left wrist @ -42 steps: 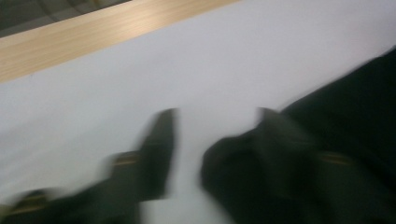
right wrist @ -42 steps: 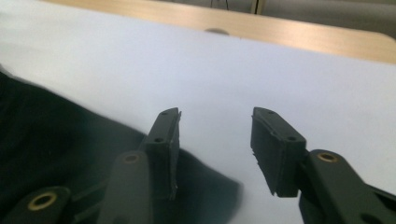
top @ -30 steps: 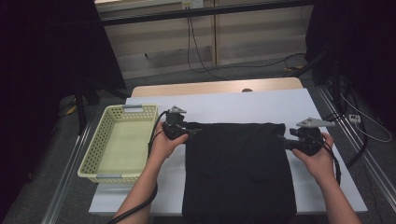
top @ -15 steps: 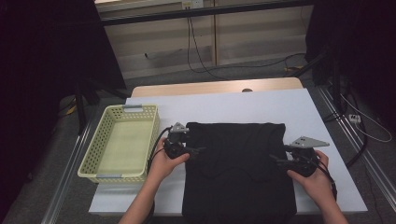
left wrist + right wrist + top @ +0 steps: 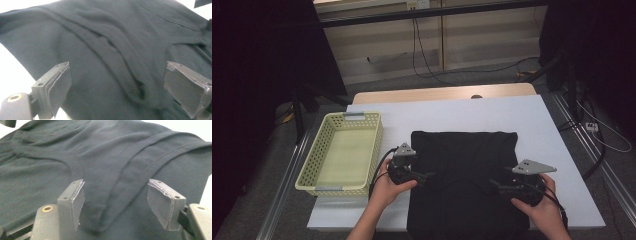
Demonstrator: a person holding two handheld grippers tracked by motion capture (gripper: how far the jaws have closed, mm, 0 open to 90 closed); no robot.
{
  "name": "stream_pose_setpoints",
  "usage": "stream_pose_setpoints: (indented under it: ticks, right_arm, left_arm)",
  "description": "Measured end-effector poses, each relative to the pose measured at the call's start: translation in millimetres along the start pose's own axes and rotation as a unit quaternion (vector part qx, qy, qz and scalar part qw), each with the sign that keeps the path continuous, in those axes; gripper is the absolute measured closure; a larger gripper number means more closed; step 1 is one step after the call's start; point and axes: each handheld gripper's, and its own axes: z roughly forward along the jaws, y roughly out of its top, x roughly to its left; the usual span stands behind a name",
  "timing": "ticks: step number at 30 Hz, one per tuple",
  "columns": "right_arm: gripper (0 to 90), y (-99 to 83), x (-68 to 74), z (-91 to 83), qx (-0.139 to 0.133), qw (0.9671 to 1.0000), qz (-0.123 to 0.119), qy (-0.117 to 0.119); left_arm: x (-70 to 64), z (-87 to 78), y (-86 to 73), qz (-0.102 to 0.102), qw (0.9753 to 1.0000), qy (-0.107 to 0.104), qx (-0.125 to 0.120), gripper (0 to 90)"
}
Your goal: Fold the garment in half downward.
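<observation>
Both grippers (image 5: 428, 176) (image 5: 496, 184) nearer pers. (jaws apart), over cloth (image 5: 464, 155).

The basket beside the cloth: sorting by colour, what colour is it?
Pale yellow-green basket, clearest in the high view.

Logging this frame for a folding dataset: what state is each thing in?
black garment: folded, lying flat on the table, creased.
basket: upright, empty.
left gripper: open, over the garment's left edge.
right gripper: open, over the garment's right side.
</observation>
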Motion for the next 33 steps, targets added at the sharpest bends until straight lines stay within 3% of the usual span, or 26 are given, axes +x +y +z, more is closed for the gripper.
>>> stream_pose_setpoints:
  ticks: [5, 7, 8, 11, 14, 17, 20, 24, 26, 29, 33]
  right_arm:
    - [36.9, -5.6, 5.8, -1.6, 0.000, 1.0000, -0.008, 0.004]
    - [37.6, -8.0, 5.7, -2.5, -0.004, 0.9998, 0.014, 0.013]
    - [38.9, -9.2, 7.4, -3.1, -0.006, 0.9996, 0.019, 0.020]
    - [40.7, -11.2, 11.8, -3.5, 0.002, 0.9998, 0.000, 0.017]
    - [48.5, -10.4, 10.9, -2.3, -0.006, 0.9994, 0.014, 0.030]
    - [49.2, -10.3, 11.4, 1.0, 0.003, 0.9996, 0.009, 0.026]
    - [50.6, -11.3, 11.3, 5.2, 0.017, 0.9994, 0.008, 0.030]
    - [58.0, -12.3, 12.9, 6.9, 0.026, 0.9993, -0.007, 0.025]
    - [58.5, -12.7, 12.4, 7.2, 0.026, 0.9993, -0.009, 0.026]
    - [59.6, -13.2, 12.0, 7.3, 0.026, 0.9992, -0.016, 0.024]
    - [60.3, -13.2, 13.8, 7.6, 0.028, 0.9991, -0.024, 0.018]
  left_arm:
    - [-7.7, 3.3, -2.7, 0.011, 0.9998, -0.018, 0.005, 8.0]
    - [-10.9, 6.2, -4.8, 0.024, 0.9997, -0.001, 0.009, 9.6]
    - [-11.6, 6.5, -4.9, 0.030, 0.9994, -0.003, 0.014, 11.4]
    - [-15.7, 4.2, -3.7, 0.044, 0.9990, 0.005, 0.004, 18.4]
    - [-21.7, 0.0, -2.0, 0.049, 0.9988, 0.006, -0.001, 22.8]
    - [-23.7, 1.3, -4.7, 0.067, 0.9977, 0.011, 0.006, 28.0]
    - [-23.8, 6.0, -8.2, 0.063, 0.9979, 0.004, 0.015, 32.6]
    - [-25.9, 8.8, -10.8, 0.079, 0.9965, 0.009, 0.024, 41.0]
    - [-23.1, 9.9, -12.5, 0.074, 0.9969, 0.010, 0.026, 41.4]
    - [-22.3, 13.1, -15.1, 0.086, 0.9956, 0.017, 0.034, 41.4]
    - [-22.3, 13.2, -16.2, 0.085, 0.9957, 0.009, 0.035, 42.4]
